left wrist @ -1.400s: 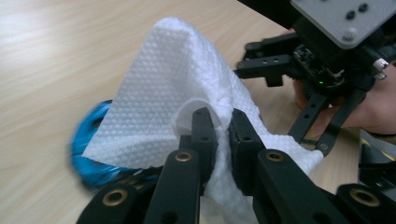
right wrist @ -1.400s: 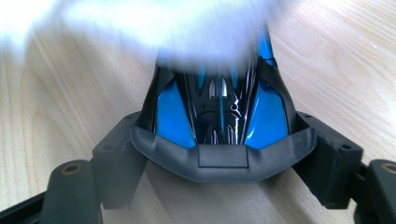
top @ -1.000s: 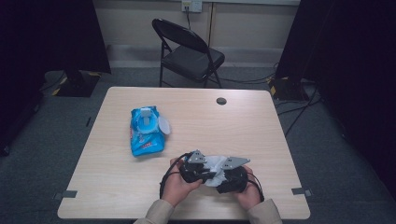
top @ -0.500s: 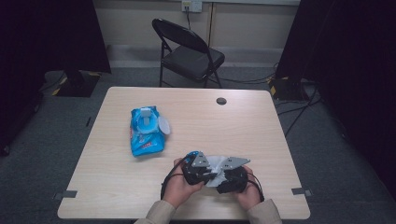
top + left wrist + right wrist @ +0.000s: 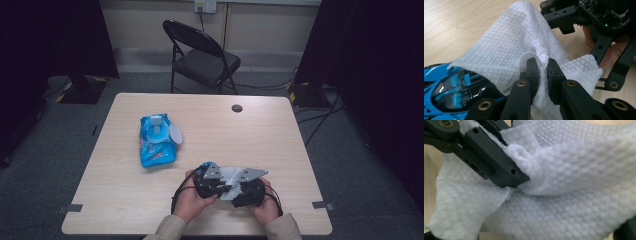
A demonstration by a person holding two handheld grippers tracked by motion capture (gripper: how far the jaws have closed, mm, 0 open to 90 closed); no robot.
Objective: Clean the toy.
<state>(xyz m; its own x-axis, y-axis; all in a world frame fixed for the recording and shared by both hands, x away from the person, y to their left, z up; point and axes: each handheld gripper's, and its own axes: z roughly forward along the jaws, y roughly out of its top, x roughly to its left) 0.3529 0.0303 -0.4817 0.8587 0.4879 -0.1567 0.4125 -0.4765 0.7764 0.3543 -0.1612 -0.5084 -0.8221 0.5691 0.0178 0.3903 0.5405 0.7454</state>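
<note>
Your left gripper [image 5: 541,66] has its two black jaws pressed together on a gathered fold of the white, dimple-textured wet wipe [image 5: 511,42], pinching it near its middle so the sheet tents up and drapes away on both sides. In the high view the wipe [image 5: 231,176] sits between your two hands at about six o'clock on the pale wooden table [image 5: 280,130], just inside the near edge. Below the cloth, at the eight o'clock corner of the left gripper view, lies a glossy blue toy car with dark windows [image 5: 454,86], partly covered by the wipe's hem.

Your right gripper [image 5: 599,32] is touching or just beside the cloth's far side, but whether its jaws are spread or closed on the wipe I cannot tell.

The wipe looks soft, limp and very light; it will sag and bunch, so take a folded bunch deep between the pads instead of a single edge, which may slip or tear. The car looks hard and slick, and may skid under rubbing.

The blue wet-wipe packet with its flap open [image 5: 157,140] rests at ten o'clock, well apart.
</note>
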